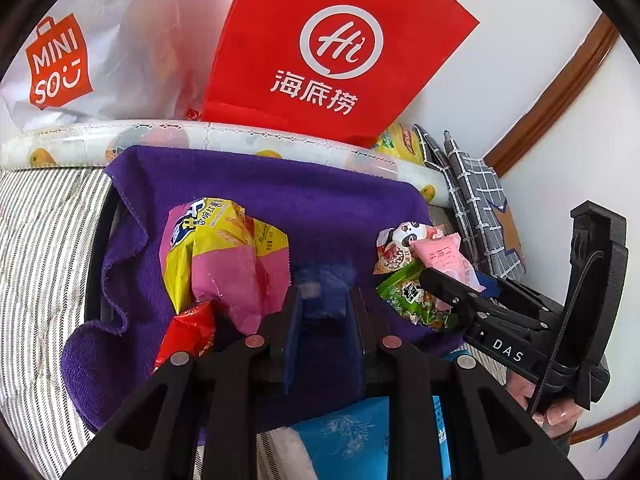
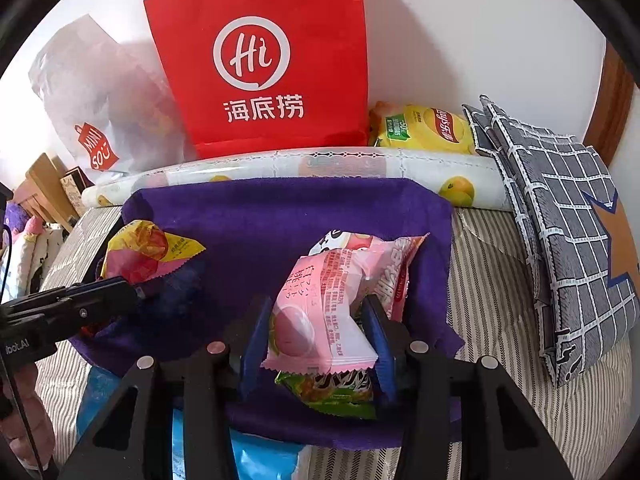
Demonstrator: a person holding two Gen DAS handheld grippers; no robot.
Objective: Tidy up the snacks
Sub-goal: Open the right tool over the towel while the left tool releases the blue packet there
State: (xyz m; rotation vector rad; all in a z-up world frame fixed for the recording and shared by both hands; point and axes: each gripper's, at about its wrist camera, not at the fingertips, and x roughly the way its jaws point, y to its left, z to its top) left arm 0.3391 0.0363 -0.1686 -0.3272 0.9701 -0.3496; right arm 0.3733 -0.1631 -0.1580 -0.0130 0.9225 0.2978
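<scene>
Presently, right tool (image 2: pixel 320 344) clamped on pink snack packet (image 2: pixel 320 320) at lower centre above purple cloth (image 2: pixel 280 216), likely for sorting; left tool (image 1: pixel 320 312) closed, empty, beside yellow-pink packet (image 1: pixel 224 252)

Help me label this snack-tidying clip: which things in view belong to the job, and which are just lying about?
Part of the job:
- pink packet in the right gripper
- green packet beneath it
- yellow-and-pink bag
- red packet
- purple cloth under the snacks
- left gripper, shut

Just lying about:
- red paper bag
- white shopping bag
- checked cushions
- rolled fruit-print sheet
</scene>
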